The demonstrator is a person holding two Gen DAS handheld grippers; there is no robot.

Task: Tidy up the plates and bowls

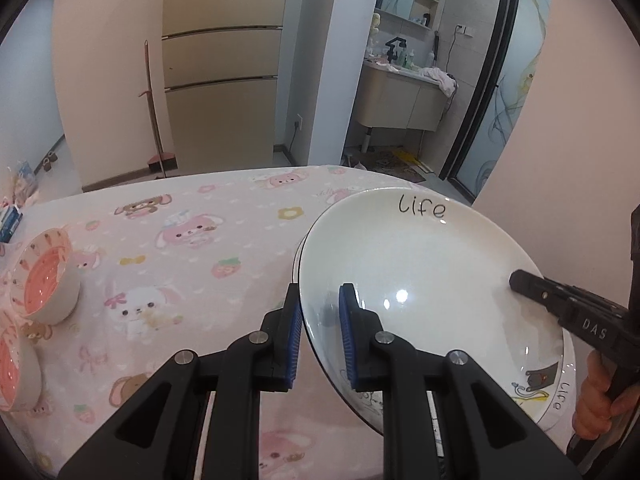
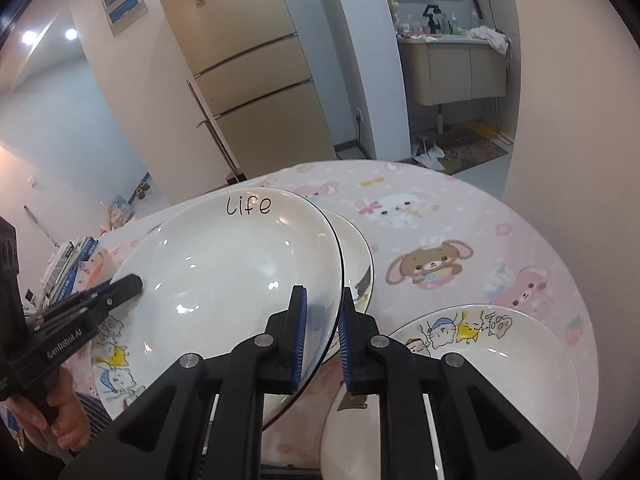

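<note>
— While both grippers clamp it, where does the plate [image 1: 420, 264] sit?
— Held above the table [image 1: 208, 216], tilted, marked "Life" on its far rim. Left gripper [image 1: 320, 336] pinches the near-left rim between blue pads [image 1: 347, 332], fingers narrow. Right gripper [image 2: 323, 336] pinches the opposite rim the same way, one finger inside the well, one outside.

— Anything under it?
— A second plate [image 2: 358, 256], partly hidden, directly beneath; whether the two touch, I cannot tell. Its rim also reads "Life" in the left view.

— Other dishes?
— One cat-printed plate [image 2: 500, 360] at the table's near-right edge, seen from the right wrist. Another cat-printed piece [image 2: 116, 376] shows under the held plate's left side; whether it is part of the second plate, I cannot tell. Two bowls with pink insides at the left edge: one [image 1: 44, 280] tipped on its side, one [image 1: 16, 368] nearer, cut off by the frame.

— Surface?
— Round table, pink cartoon-animal cloth.

— Hands?
— A hand [image 2: 60, 412] grips each handle.

— Surroundings?
— Fridge [image 1: 220, 68], broom [image 1: 154, 112], washbasin cabinet [image 1: 400, 100] beyond the table.
</note>
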